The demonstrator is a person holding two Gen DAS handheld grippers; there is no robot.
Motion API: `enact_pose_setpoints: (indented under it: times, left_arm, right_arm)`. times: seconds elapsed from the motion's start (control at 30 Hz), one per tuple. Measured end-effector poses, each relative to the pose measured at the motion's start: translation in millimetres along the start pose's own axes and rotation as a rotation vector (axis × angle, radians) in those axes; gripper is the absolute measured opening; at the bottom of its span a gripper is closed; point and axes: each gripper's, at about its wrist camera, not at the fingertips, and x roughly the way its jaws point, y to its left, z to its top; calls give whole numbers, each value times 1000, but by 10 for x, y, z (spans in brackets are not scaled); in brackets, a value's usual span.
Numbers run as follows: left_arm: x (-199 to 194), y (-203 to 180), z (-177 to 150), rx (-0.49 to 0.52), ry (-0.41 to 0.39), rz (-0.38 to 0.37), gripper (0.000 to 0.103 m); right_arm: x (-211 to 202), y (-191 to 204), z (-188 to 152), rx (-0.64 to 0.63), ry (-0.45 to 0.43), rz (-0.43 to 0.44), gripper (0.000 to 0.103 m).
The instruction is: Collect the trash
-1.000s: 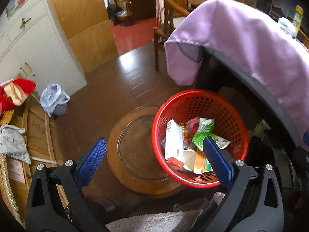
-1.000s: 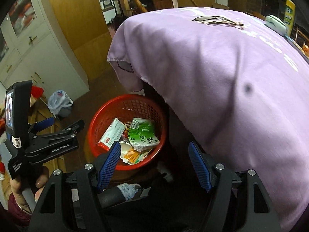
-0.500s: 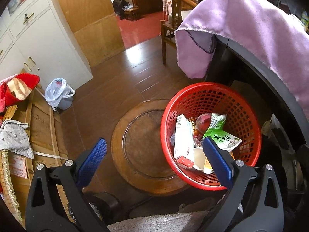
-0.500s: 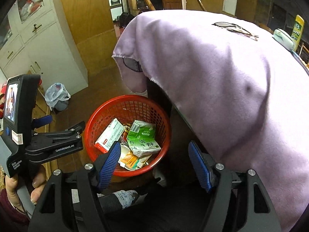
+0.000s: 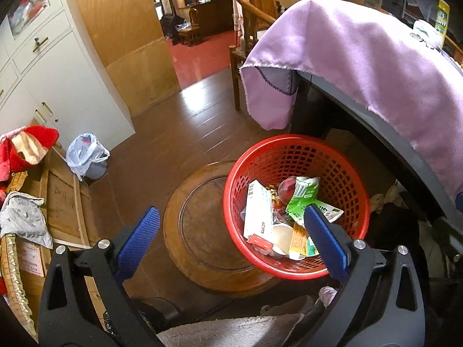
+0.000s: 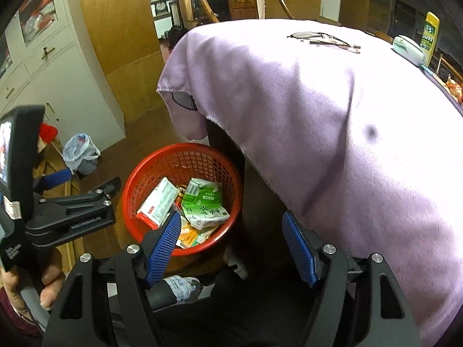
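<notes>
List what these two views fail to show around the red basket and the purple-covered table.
- Lower trash in the red basket: buried under the green carton and white box, both views.
- Basket's near rim: left view, covered by the left gripper fingers.
- Under the purple cloth: dark, both views.
- Yellow bottle label: too small, right view.

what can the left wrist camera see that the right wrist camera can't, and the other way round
Only the left wrist view shows the round wooden stool under the red basket, and the grey cloth at far left.

Only the right wrist view shows the eyeglasses on the purple cloth, the left tongs from the side, and the hand holding them.

Both show the basket with the green carton and the white and red box in it, the white plastic bag, and open, empty tongs.
</notes>
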Motion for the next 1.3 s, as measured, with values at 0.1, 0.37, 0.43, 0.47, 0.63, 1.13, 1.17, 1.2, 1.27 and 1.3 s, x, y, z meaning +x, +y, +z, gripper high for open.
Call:
enact_pose_setpoints:
  times: [0.1,0.37,0.43,0.47,0.63,1.13,1.17,1.2,1.27,1.3]
  left_arm:
    - [-3,-25,1,12,-7,6,96]
    - [-1,-46,-17,24,-16,21,96]
    - [-4,-45,-18,21,-18,20,96]
    - [-6,-49,-22,21,-17,18,96]
    - [-3,-67,-32,30,-9,5,96]
    - [205,-61,-93,8,79,7,96]
    - [215,-62,-99,6,83,6,96]
    - [222,-64,-106,5,88,3,96]
    - [227,-69,-109,6,92,4,96]
    - [234,-70,-115,8,94,4,96]
  right_arm:
    - [56,16,-15,-3,18,-7,71]
    - [119,47,-44,-16,39,-7,71]
    - [138,58,-54,-21,48,-6,71]
    - [145,65,-56,-23,51,-6,71]
    - [220,114,-83,-42,85,-10,71]
    - [438,204,-95,-93,133,-44,71]
    - [449,199,-97,-92,138,-41,71]
    - [468,190,-101,-89,146,-36,71]
    - [493,178,-111,-83,156,-31,71]
    - [506,171,-112,-79,161,-27,71]
